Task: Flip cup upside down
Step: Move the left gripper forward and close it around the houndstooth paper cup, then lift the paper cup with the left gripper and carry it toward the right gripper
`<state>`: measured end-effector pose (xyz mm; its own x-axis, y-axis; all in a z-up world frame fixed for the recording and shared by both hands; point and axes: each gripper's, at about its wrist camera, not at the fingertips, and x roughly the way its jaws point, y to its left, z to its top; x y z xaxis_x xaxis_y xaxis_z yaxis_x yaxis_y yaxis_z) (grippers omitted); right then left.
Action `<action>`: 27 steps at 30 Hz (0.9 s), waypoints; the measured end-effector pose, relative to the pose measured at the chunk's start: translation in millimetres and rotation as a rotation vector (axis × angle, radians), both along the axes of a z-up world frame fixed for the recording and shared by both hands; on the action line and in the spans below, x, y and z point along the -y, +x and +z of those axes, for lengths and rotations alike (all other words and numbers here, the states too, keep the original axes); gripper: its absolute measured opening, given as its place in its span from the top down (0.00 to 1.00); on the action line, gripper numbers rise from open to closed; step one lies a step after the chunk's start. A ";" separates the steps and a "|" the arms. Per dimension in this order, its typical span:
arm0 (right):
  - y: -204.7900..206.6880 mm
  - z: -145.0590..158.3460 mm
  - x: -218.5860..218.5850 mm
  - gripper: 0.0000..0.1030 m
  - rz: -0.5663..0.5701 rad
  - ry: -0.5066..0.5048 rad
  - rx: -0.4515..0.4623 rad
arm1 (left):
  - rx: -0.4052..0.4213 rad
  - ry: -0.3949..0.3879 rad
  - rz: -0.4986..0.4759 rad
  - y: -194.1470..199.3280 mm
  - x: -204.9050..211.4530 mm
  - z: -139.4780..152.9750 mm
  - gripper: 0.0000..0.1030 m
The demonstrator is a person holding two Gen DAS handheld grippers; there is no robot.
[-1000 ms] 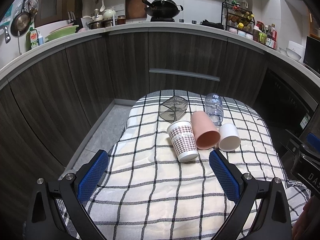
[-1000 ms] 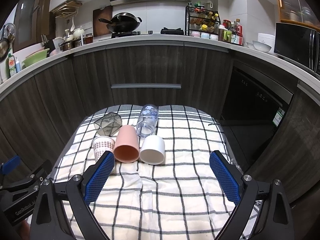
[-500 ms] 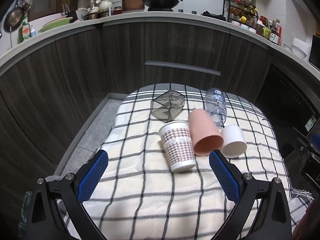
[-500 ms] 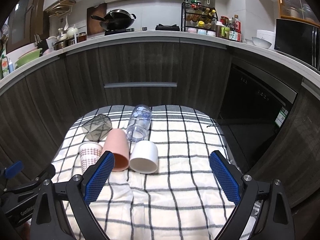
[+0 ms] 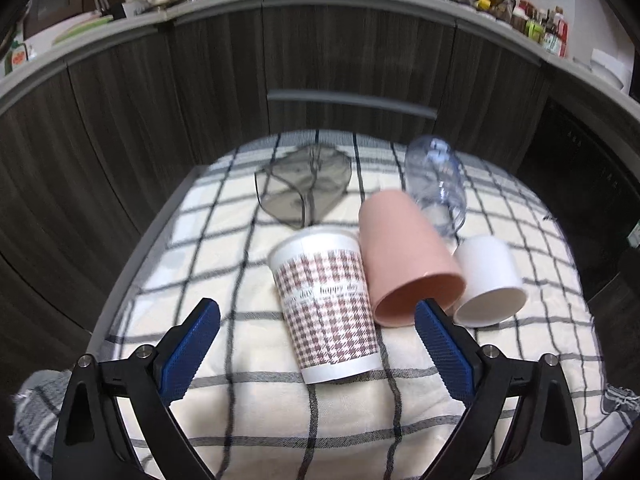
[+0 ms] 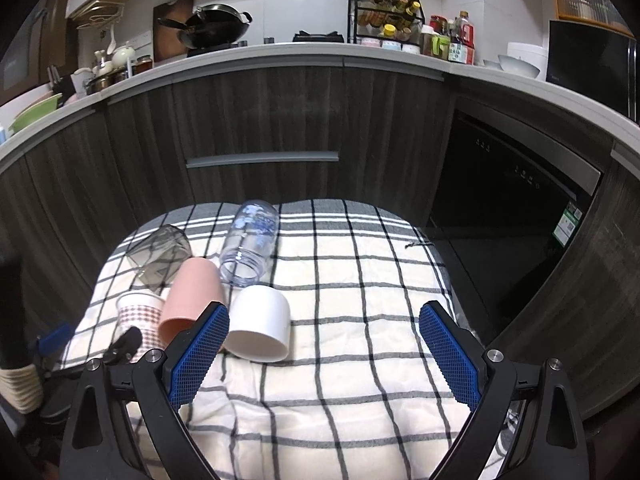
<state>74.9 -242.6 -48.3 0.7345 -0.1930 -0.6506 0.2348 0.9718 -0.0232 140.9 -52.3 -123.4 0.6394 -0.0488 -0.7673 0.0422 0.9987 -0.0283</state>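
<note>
Several cups lie on their sides on a checked cloth [image 5: 224, 240]. A houndstooth paper cup [image 5: 326, 306] lies nearest, its base toward me. Beside it lie a pink cup [image 5: 408, 254] and a white cup [image 5: 488, 280], mouths toward me. Behind them are a smoky grey cup [image 5: 306, 188] and a clear plastic cup [image 5: 438, 186]. My left gripper [image 5: 318, 344] is open, just short of the paper cup. My right gripper [image 6: 324, 344] is open and empty, its left finger by the white cup [image 6: 258, 328] and pink cup [image 6: 192, 300]. The paper cup [image 6: 136, 314] is partly hidden by the left gripper.
The cloth [image 6: 360, 280] covers a small table in front of dark wood kitchen cabinets [image 6: 260, 120]. A dishwasher [image 6: 512, 184] stands at the right. The countertop holds a wok [image 6: 216, 28], a spice rack [image 6: 388, 20] and bowls.
My left gripper has moved forward and down toward the paper cup, which now fills more of its view. My right gripper has shifted slightly right and closer to the table. Both stay open.
</note>
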 end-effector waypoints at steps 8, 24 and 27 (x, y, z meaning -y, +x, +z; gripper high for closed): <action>13.6 -22.8 7.3 0.07 -0.010 0.026 -0.051 | -0.067 0.010 -0.008 13.9 6.9 -28.0 0.18; 21.6 -40.0 20.2 0.07 -0.045 0.072 -0.105 | -0.103 0.024 -0.033 12.2 12.1 -36.8 0.44; 17.4 -34.8 18.0 0.07 -0.044 0.070 -0.097 | -0.096 0.029 -0.047 5.6 12.8 -29.4 0.44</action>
